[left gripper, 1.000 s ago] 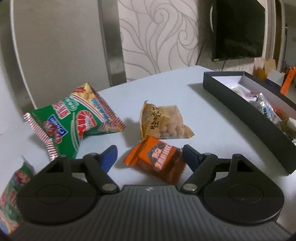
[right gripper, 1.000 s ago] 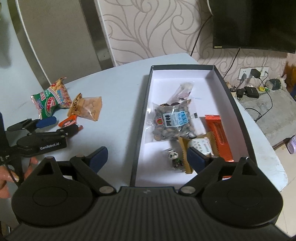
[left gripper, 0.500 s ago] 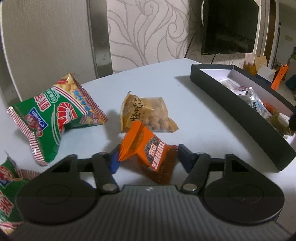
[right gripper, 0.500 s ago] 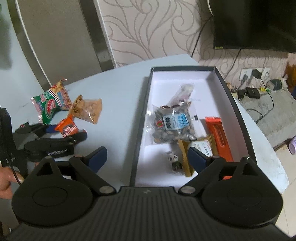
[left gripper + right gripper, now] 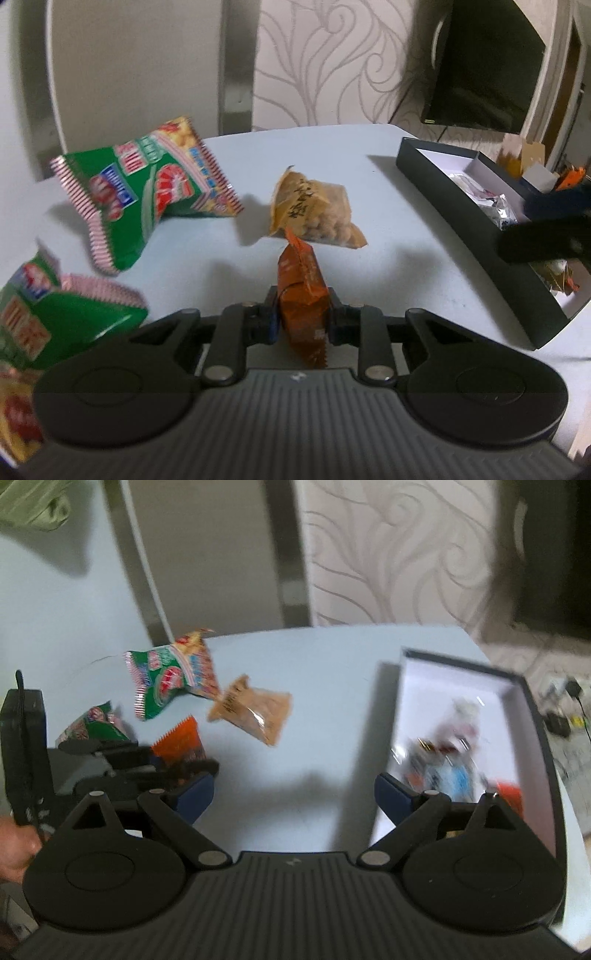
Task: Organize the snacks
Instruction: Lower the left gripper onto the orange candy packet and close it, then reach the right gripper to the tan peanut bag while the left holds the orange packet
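Observation:
My left gripper (image 5: 301, 317) is shut on an orange snack packet (image 5: 301, 291), held on edge just above the pale table; the packet also shows in the right wrist view (image 5: 181, 744). A tan bag of nuts (image 5: 314, 212) lies just beyond it. Two green shrimp-cracker bags (image 5: 147, 192) (image 5: 44, 325) lie to the left. A black box with a white inside (image 5: 476, 236) stands at the right and holds several snacks (image 5: 447, 760). My right gripper (image 5: 293, 794) is open and empty, above the table between the loose snacks and the box.
The table's far edge meets a patterned wall and a grey pillar. A dark TV (image 5: 487, 66) hangs at the back right. Cables and chargers (image 5: 561, 716) lie on the floor beyond the box. My right gripper's dark finger (image 5: 543, 240) shows over the box in the left wrist view.
My left gripper has closed on the orange packet and lifted it on edge. My right gripper has swung left, away from over the box toward the loose snacks.

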### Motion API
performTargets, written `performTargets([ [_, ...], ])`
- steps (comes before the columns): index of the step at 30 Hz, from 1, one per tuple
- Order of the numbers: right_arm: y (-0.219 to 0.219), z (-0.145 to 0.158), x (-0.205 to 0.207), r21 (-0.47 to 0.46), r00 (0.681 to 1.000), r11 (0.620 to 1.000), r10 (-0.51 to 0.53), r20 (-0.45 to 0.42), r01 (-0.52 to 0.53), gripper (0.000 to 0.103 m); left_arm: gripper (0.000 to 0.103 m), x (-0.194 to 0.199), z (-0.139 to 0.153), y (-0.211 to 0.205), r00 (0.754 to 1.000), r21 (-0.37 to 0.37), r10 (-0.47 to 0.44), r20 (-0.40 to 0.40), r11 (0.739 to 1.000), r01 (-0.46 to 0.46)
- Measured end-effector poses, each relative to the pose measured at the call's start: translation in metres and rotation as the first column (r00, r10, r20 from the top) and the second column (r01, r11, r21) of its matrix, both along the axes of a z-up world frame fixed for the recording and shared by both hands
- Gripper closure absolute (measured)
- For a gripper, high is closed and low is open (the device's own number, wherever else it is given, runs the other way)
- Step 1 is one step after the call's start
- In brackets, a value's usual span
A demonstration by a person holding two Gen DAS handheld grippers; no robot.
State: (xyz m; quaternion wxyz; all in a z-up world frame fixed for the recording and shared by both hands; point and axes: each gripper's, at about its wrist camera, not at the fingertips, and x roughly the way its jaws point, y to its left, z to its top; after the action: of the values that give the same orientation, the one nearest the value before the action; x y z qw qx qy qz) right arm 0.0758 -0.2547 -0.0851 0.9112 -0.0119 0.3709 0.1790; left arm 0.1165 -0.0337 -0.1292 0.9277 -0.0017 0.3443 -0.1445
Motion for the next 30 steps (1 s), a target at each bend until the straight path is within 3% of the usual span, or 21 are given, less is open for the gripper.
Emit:
performTargets([
  [8,0.041,-0.009,0.049,-0.025,0.993,0.993,0.115,-0.003,-0.115,0.007,0.076,-0.017,0.002,0.020,0.998,-0.016,0.063,-0.013,0.998,-0.063],
  [17,0.086,-0.029,0.078,-0.193,0.954,0.946,0.283,0.101,-0.260,0.007,0.075,-0.020,0.004,0.022,0.994,-0.009,0.103,-0.022,0.995,-0.103],
  [21,0.092,-0.038,0.093,-0.201,0.944,0.937,0.311,0.110,-0.285,0.007,0.075,-0.023,0.003,0.024,0.992,-0.010,0.122,-0.023,0.992,-0.122],
  [30,0.105,-0.068,0.130,-0.190,0.958,0.939,0.283,-0.040,-0.285,0.007,0.075,-0.029,0.004,0.027,0.989,0.001,0.144,-0.026,0.990,-0.144],
])
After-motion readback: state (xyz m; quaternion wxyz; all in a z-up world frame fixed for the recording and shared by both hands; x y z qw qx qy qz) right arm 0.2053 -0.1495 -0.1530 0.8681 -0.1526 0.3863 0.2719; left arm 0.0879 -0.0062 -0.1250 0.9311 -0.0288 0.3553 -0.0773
